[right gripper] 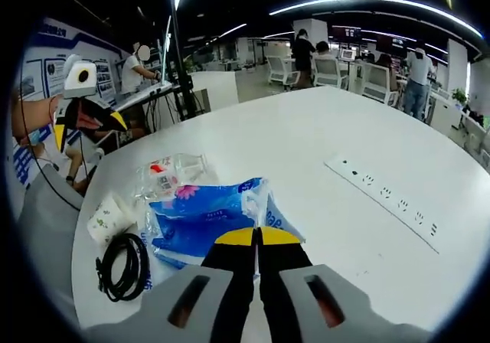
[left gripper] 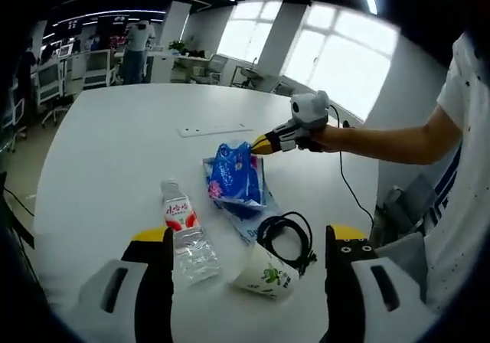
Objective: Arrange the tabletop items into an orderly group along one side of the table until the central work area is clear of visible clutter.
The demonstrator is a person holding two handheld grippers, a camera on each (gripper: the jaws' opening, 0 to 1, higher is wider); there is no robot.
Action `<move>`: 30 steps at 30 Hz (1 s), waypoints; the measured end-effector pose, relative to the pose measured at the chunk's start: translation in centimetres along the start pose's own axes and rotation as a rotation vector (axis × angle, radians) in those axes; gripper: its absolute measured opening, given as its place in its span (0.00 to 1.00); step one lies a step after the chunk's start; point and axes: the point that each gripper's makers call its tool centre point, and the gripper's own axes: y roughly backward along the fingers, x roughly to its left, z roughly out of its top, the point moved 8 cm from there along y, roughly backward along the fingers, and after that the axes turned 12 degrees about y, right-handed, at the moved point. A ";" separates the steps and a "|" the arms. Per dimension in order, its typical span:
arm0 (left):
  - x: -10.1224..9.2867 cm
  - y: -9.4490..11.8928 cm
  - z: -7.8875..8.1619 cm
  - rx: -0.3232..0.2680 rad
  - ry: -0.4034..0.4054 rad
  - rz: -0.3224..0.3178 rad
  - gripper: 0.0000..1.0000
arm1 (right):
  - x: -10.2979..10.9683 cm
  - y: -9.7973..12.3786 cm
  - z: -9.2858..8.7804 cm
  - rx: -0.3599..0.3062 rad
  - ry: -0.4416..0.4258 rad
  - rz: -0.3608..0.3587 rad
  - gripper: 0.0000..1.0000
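R fingers [right gripper: 257,237] pinching blue pack [right gripper: 200,217] edge

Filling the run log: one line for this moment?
right hand-held gripper: shut on blue pack | left hand-held gripper: open over bottle, cup

Open-plan office, rows of desks with office chairs [right gripper: 329,71], long ceiling lights, large windows [left gripper: 337,60], people standing at workstations

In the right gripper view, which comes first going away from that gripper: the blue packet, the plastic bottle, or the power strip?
1. Blue packet, right at the shut jaw tips.
2. Plastic bottle, just beyond, upper left.
3. Power strip, off right, across bare table.
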 end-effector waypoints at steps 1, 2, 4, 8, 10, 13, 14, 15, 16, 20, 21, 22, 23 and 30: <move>-0.1 -0.2 0.1 0.000 -0.005 -0.002 0.82 | 0.0 0.2 0.1 -0.004 -0.003 -0.004 0.00; -0.2 -0.5 0.3 0.003 -0.010 -0.004 0.82 | 0.0 0.3 0.1 -0.005 -0.005 -0.006 0.00; -0.3 -0.9 0.7 0.002 -0.015 -0.007 0.81 | 0.1 0.5 0.3 -0.008 -0.006 -0.013 0.00; -0.5 -1.9 1.3 -0.004 -0.018 -0.014 0.78 | 0.1 0.8 0.6 -0.019 -0.015 -0.025 0.00; -0.6 -2.4 1.6 -0.003 -0.017 -0.014 0.77 | 0.1 0.9 0.7 -0.024 -0.020 -0.032 0.00; -1.0 -3.2 2.0 0.000 -0.022 -0.024 0.76 | 0.2 1.3 1.0 -0.034 -0.025 -0.043 0.00; -1.2 -3.5 2.2 0.003 -0.032 -0.028 0.76 | 0.3 1.4 1.1 -0.038 -0.027 -0.048 0.00; -1.3 -3.8 2.3 0.005 -0.031 -0.029 0.76 | 0.3 1.5 1.2 -0.042 -0.029 -0.052 0.00; -1.3 -4.1 2.4 0.007 -0.031 -0.031 0.75 | 0.3 1.6 1.2 -0.044 -0.032 -0.056 0.00; -1.4 -5.5 2.6 0.010 -0.018 -0.026 0.71 | 0.3 2.0 1.6 -0.060 -0.044 -0.079 0.00; -1.4 -5.9 2.5 0.017 -0.008 -0.012 0.69 | 0.3 2.2 1.7 -0.065 -0.046 -0.086 0.00; -1.4 -6.2 2.5 0.018 -0.010 -0.007 0.68 | 0.3 2.3 1.7 -0.070 -0.049 -0.092 0.00; -1.4 -6.5 2.5 0.018 -0.011 -0.005 0.67 | 0.3 2.3 1.8 -0.074 -0.054 -0.096 0.00; -1.3 -8.9 2.5 0.004 0.095 0.045 0.56 | 0.4 2.8 2.2 -0.103 -0.080 -0.137 0.00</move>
